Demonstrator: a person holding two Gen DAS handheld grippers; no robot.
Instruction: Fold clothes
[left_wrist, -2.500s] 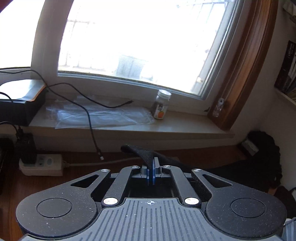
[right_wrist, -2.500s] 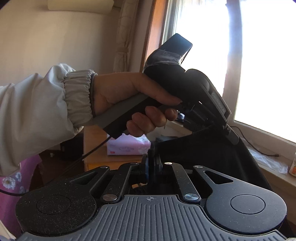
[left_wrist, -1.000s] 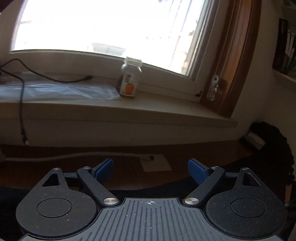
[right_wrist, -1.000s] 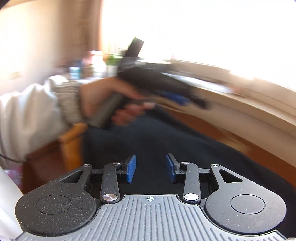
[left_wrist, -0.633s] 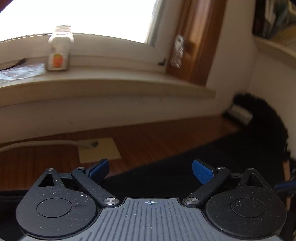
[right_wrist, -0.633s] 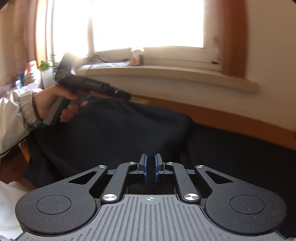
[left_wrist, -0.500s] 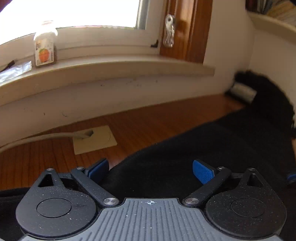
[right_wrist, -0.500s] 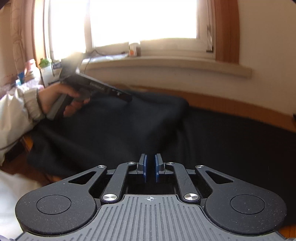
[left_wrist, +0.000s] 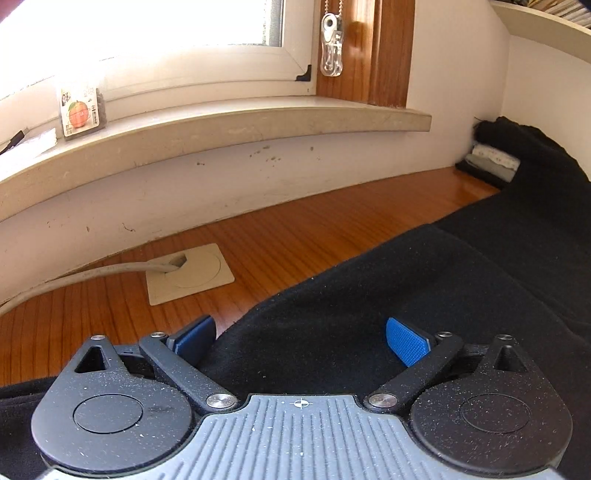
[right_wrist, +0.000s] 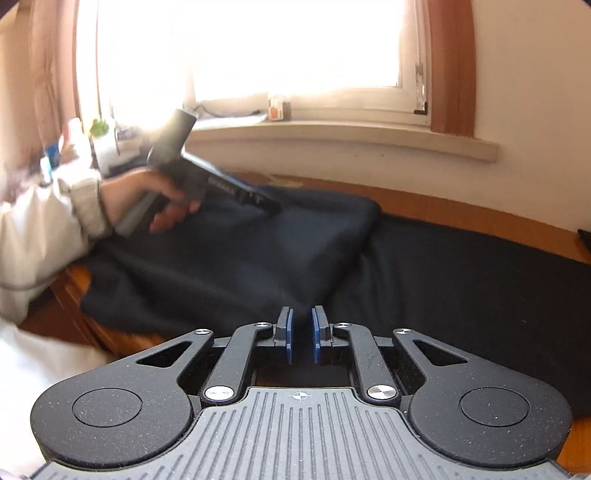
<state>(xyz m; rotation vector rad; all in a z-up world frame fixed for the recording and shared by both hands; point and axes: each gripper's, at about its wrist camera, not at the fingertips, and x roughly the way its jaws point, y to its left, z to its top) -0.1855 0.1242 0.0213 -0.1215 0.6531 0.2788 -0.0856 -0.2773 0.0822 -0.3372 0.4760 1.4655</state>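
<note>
A black garment (left_wrist: 406, 280) lies spread on the wooden desk (left_wrist: 295, 229). In the right wrist view its left part (right_wrist: 258, 258) lies folded over the rest. My left gripper (left_wrist: 300, 341) is open wide, low over the folded edge, with cloth under and between its blue pads (left_wrist: 406, 345) but not clamped. In the right wrist view a hand (right_wrist: 147, 206) holds that left gripper (right_wrist: 266, 203) with its tip down on the cloth. My right gripper (right_wrist: 300, 332) hovers over the garment's near edge. Only a narrow slit shows between its pads, and nothing is held.
A window sill (left_wrist: 221, 125) runs behind the desk with an orange-labelled jar (left_wrist: 79, 110) on it. A cable enters a beige grommet plate (left_wrist: 188, 273) just beyond the cloth. Bottles and a small plant (right_wrist: 99, 140) stand far left. A dark box (left_wrist: 491, 158) sits in the right corner.
Both grippers held lifted black cloth 2.5 s ago and have since let go. The left one came down open onto the laid garment, moving right. The right one closed to a slit.
</note>
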